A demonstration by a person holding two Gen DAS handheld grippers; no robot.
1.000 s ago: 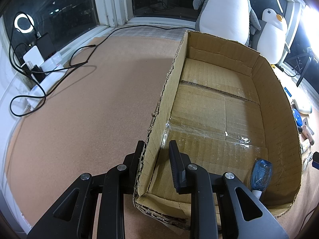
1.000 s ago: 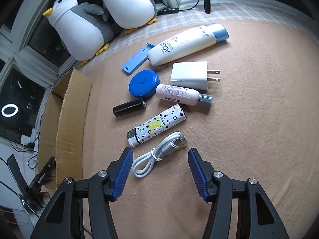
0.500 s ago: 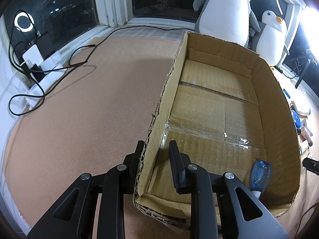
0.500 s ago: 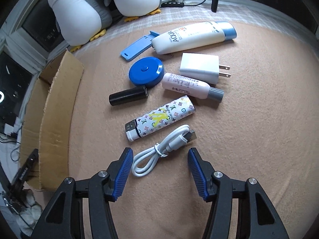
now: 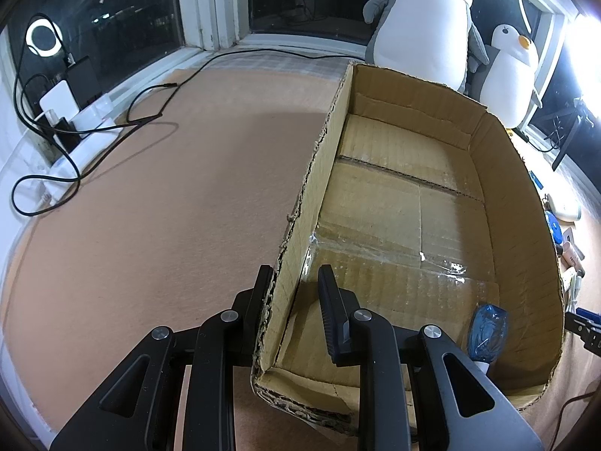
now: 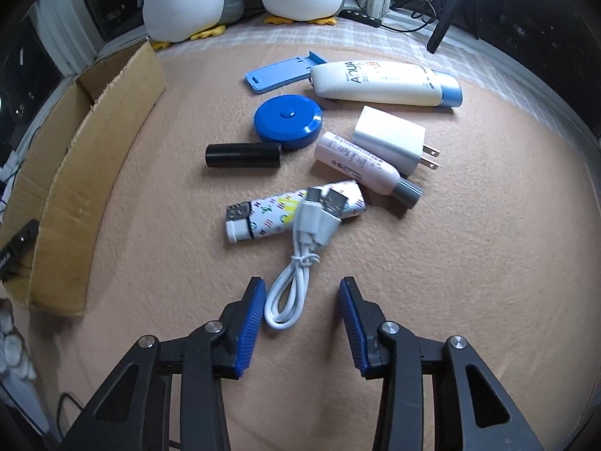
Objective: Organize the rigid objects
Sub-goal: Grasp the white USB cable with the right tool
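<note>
With our left gripper (image 5: 295,304) straddling the cardboard box (image 5: 526,203) wall, grip unconfirmed, and our right gripper (image 6: 302,315) open around the white USB cable (image 6: 296,263) at lower centre, we risk its 2 plugs snagging the patterned lighter (image 6: 263,214).

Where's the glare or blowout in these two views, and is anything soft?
Left wrist: blown-out light at the upper right edge beside the small penguin plush, ring light reflection in the window, tape glare on the cardboard box floor. Right wrist: even lighting, white cable sharp; fisheye bends both rims.

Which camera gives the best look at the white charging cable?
The right wrist view: the coiled white USB cable lies in full sight ahead of the open right tongs. The left wrist view does not show it clearly.
</note>
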